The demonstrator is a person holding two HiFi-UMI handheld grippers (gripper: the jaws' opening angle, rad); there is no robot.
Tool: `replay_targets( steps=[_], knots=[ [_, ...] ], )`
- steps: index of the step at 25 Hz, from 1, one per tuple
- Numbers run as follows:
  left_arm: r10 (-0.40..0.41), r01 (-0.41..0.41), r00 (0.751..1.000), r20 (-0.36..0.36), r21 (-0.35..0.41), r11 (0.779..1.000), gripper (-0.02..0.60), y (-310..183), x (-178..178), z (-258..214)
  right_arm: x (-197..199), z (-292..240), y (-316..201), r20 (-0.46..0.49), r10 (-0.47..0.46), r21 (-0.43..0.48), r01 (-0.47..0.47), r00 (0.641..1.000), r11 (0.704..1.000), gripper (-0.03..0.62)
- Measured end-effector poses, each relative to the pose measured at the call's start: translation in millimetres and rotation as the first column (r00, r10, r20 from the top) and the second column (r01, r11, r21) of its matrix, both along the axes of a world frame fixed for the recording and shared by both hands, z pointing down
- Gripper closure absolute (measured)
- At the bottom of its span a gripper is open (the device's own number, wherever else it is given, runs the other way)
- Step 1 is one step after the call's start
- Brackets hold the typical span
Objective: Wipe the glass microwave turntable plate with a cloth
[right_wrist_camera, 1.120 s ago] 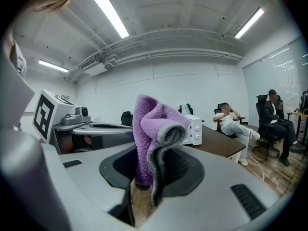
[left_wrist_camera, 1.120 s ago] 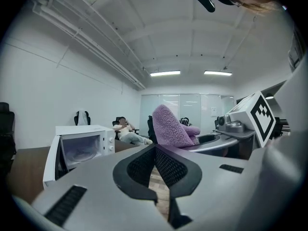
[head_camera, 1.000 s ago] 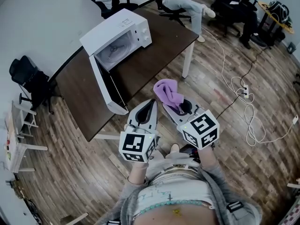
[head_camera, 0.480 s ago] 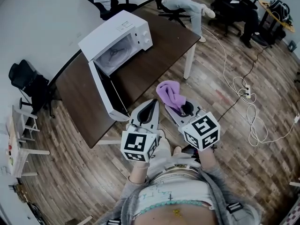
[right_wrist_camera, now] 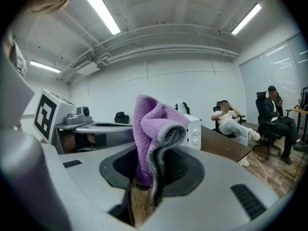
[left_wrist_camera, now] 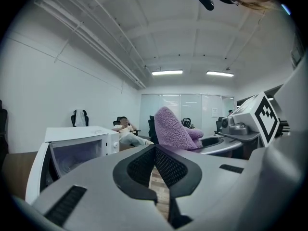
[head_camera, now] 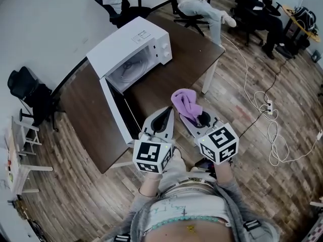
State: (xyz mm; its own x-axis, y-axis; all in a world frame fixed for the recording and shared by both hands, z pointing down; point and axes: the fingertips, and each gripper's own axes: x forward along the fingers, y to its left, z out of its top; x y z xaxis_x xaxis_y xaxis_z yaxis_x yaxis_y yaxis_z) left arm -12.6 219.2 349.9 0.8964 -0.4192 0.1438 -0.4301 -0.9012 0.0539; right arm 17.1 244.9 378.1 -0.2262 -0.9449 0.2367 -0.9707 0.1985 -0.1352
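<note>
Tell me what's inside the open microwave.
Through the open front of the microwave, the round glass turntable plate lies on the cavity floor. Nothing else shows on it. The microwave's top covers the rear of the cavity, so that part is unseen.

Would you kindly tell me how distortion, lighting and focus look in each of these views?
Head view: strong fisheye curve bends the table edges; light even, microwave sharp. Left gripper view: dark vignetted corners, ceiling lights blown out. Right gripper view: same vignette, bright strip light glaring; the cloth close up looks slightly soft.
</note>
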Motion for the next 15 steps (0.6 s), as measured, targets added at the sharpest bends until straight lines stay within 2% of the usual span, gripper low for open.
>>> replay_targets(
  steps=[11, 15],
  knots=[
    [0.013, -0.014, 0.999, -0.039, -0.017, 1.000, 0.571, -66.8, -10.6, 1.4, -10.6, -0.2, -73.2, -0.010, 0.000, -0.002, 0.000, 1.000, 1.000, 0.470],
    [0.022, -0.022, 1.000, -0.019, -0.017, 1.000, 0.571, -81.7, -19.3, 8.5, -16.4, 5.6, -93.1, 0.002, 0.006, -0.011, -0.006, 1.000, 1.000, 0.470]
  ],
)
